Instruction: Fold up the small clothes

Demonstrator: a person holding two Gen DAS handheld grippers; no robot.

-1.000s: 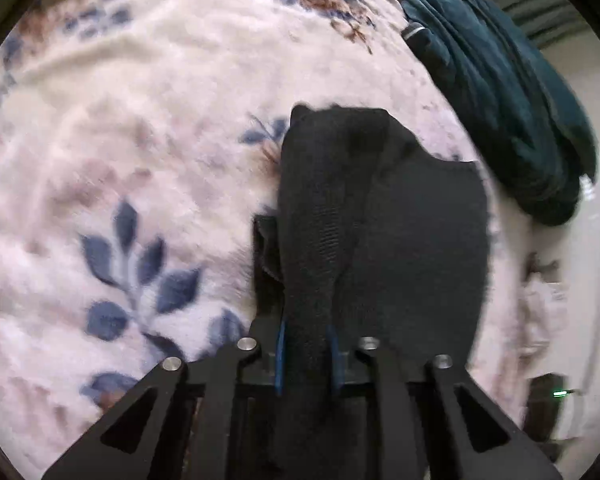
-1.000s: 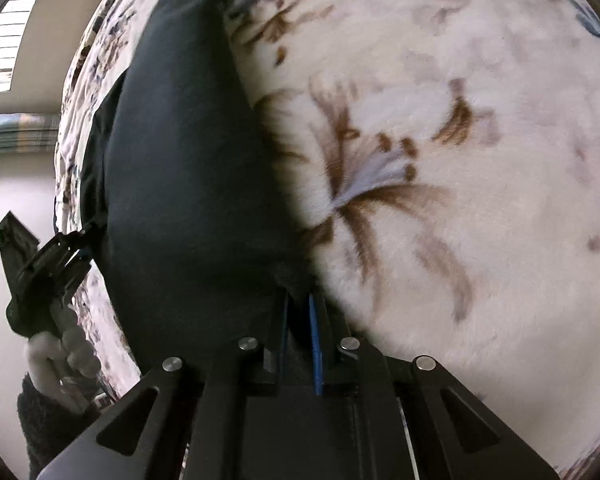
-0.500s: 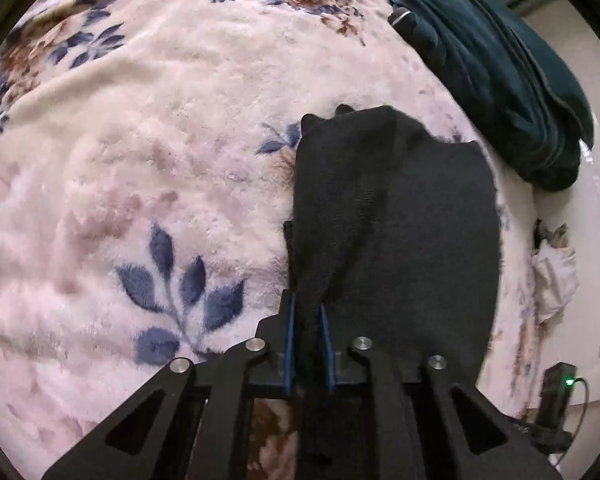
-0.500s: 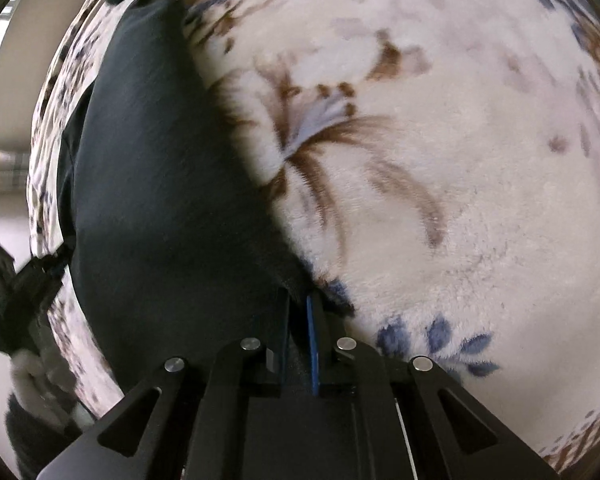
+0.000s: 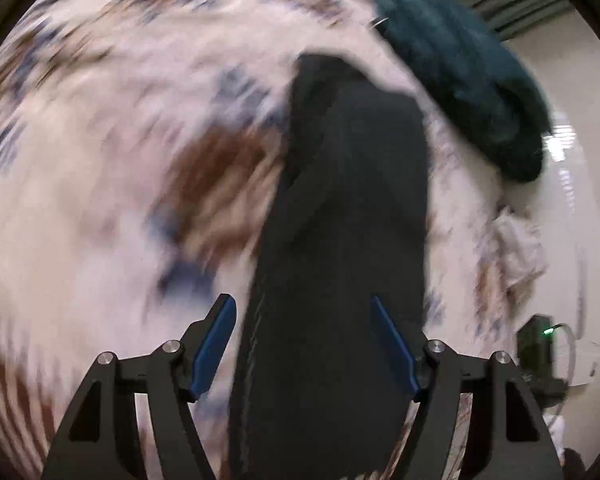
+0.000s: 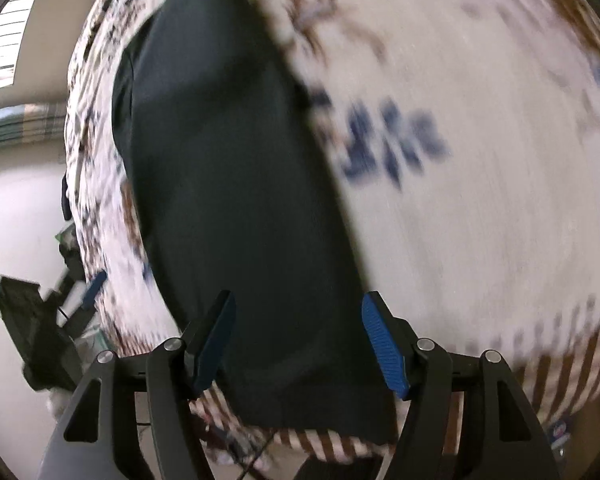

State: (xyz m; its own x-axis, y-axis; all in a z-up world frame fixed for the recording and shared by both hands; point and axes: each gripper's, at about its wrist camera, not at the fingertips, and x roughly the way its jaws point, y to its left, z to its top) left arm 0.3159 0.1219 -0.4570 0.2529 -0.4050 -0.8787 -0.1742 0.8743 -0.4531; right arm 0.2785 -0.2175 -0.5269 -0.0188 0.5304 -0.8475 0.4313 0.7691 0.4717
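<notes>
Both the left gripper [image 5: 303,344] and right gripper [image 6: 296,342] are opening their jaws, clear of the black garment [image 5: 348,208] lying on the bed [image 5: 100,184].

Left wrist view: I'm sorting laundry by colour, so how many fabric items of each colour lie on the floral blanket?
Black: 1, the black garment lying between the opening jaws of the left gripper
Teal: 1, the teal cloth
White: 1, the white cloth at the blanket's edge
Total: 3
</notes>
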